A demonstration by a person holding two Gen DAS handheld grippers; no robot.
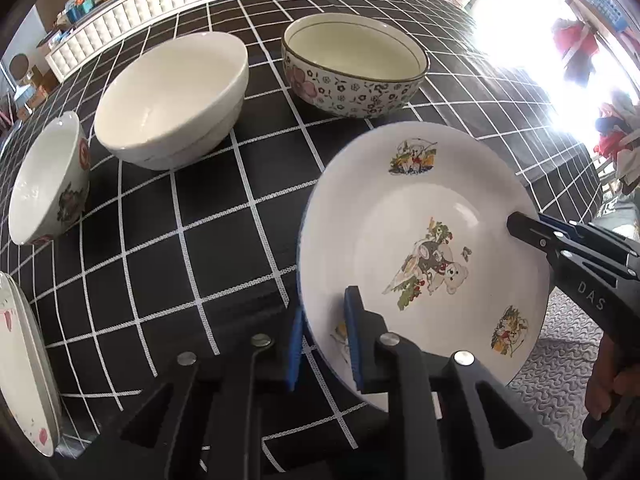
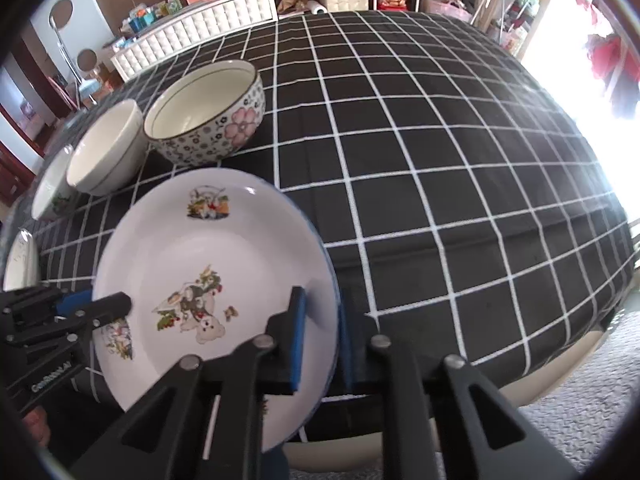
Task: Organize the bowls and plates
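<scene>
A white plate with cartoon bear prints [image 1: 424,240] [image 2: 208,264] is held tilted above the near edge of the table. My left gripper [image 1: 324,344] is shut on its left rim; it shows in the right wrist view [image 2: 116,306]. My right gripper [image 2: 320,340] is shut on the right rim; it shows in the left wrist view [image 1: 520,226]. Behind stand a floral bowl [image 1: 352,68] [image 2: 208,116], a plain white bowl [image 1: 172,96] [image 2: 106,148] and a small printed bowl [image 1: 48,180] [image 2: 52,192].
The table wears a black cloth with a white grid [image 1: 224,248] [image 2: 440,160]. Another white plate with pink marks [image 1: 24,368] [image 2: 20,260] sits at the far left. A white tufted cabinet [image 1: 132,12] stands behind. Patterned floor [image 2: 580,392] lies below the table edge.
</scene>
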